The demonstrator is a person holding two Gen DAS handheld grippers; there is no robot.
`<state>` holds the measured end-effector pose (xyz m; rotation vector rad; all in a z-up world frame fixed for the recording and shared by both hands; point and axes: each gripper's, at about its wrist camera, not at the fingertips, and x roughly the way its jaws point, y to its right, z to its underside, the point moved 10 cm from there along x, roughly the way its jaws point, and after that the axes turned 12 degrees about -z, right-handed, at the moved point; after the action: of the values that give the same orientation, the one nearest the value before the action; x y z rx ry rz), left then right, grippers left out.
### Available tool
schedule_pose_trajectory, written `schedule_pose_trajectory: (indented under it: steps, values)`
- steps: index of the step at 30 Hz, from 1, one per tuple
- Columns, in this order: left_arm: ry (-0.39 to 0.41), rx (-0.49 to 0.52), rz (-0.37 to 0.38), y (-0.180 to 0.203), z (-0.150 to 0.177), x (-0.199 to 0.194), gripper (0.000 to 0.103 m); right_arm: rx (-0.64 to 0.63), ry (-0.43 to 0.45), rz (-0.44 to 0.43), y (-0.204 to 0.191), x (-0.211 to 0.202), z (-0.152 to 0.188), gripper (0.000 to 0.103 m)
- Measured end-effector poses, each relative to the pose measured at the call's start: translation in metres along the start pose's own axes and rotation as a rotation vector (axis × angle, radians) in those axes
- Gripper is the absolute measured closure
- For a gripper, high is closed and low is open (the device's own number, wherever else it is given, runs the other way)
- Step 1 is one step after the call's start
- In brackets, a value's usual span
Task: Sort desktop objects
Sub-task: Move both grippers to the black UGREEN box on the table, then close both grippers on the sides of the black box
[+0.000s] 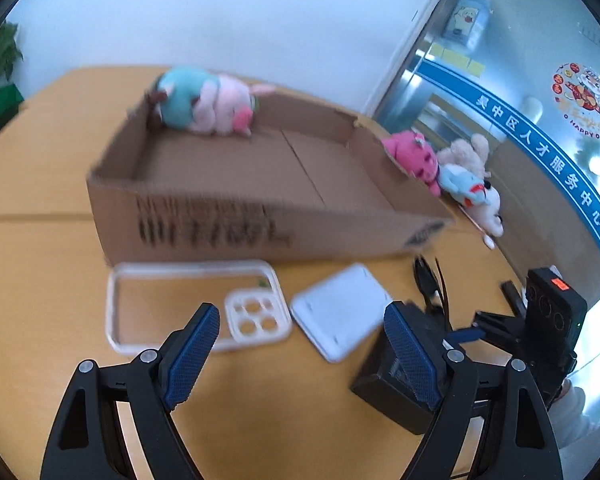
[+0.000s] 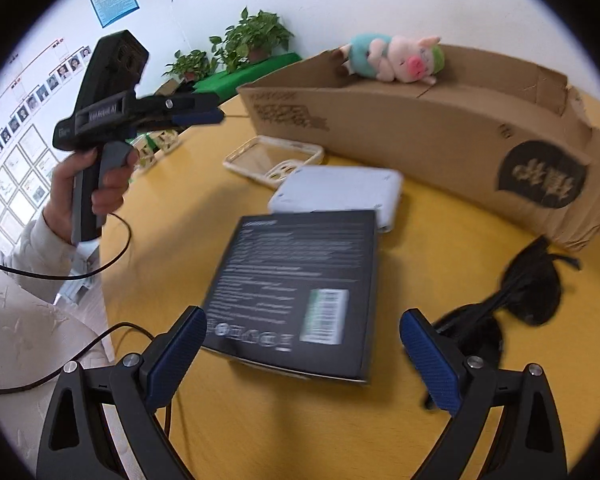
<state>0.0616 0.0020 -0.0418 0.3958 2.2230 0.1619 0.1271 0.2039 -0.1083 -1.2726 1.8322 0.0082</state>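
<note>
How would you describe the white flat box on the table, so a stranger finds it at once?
Start at the long cardboard box on the yellow table. In front of it lie three flat things; the white flat box is the middle one, between the see-through phone case and the black printed box. It alone is plain white.

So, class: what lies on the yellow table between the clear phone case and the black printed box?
A flat white rectangular box, touching the black box; the right wrist view shows it best.

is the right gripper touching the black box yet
Apart. In the right wrist view the right gripper has its jaws wide open, and bare yellow table shows between each blue pad and the black box.
</note>
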Motion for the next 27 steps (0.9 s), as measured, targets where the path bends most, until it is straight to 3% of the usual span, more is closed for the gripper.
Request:
schedule_pose_trajectory:
  steps: [5, 10, 14, 15, 20, 27]
  values:
    - [-0.073, -0.017, 0.075, 0.016, 0.033, 0.006, 0.020, -0.105, -0.017, -0.036, -0.036, 0.017, 0.003, 0.003]
    - [-0.135, -0.008, 0.109, 0.033, 0.058, 0.015, 0.021, -0.073, -0.032, 0.012, -0.025, 0.022, 0.007, 0.003]
    - [-0.189, -0.011, 0.140, 0.048, 0.071, 0.027, 0.038, -0.087, -0.050, 0.057, -0.018, 0.038, 0.005, 0.004]
    - [-0.197, -0.017, 0.156, 0.051, 0.074, 0.030, 0.037, -0.083, -0.045, 0.055, -0.018, 0.041, 0.003, 0.005]
    - [-0.170, -0.047, 0.155, 0.053, 0.074, 0.030, 0.039, -0.084, -0.021, 0.103, -0.018, 0.047, 0.001, 0.006]
    - [-0.098, -0.003, 0.121, 0.056, 0.056, 0.013, 0.048, -0.067, 0.057, 0.131, -0.018, 0.033, -0.017, 0.010]
